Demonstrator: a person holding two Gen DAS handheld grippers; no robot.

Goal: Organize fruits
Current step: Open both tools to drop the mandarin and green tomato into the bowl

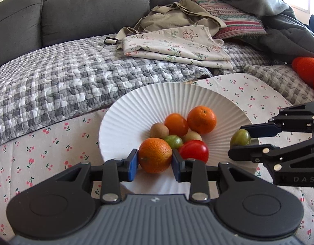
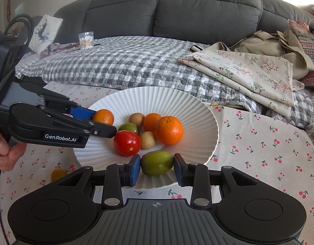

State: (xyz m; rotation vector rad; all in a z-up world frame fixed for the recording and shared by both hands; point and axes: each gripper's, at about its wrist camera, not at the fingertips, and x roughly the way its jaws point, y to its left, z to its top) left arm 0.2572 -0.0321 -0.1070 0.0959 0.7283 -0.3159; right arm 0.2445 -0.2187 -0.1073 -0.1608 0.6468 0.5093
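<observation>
A white ribbed plate (image 1: 136,106) (image 2: 161,100) on a cherry-print cloth holds several fruits: oranges (image 1: 201,119), a red tomato (image 2: 127,143), a kiwi (image 1: 159,130) and small green and pale fruits. My left gripper (image 1: 154,161) is shut on an orange (image 1: 155,155) at the plate's near rim; it also shows in the right wrist view (image 2: 99,120). My right gripper (image 2: 157,167) is shut on a green fruit (image 2: 157,163) at the plate's near edge; it also shows in the left wrist view (image 1: 240,137).
A yellow-orange fruit (image 2: 58,174) lies on the cloth left of the plate. Red fruits (image 1: 308,70) sit at the far right. Behind are a grey checked quilt (image 1: 65,77), folded floral cloth (image 2: 248,71), a bag, pillows, a cotton-swab jar (image 2: 86,40) and a grey sofa.
</observation>
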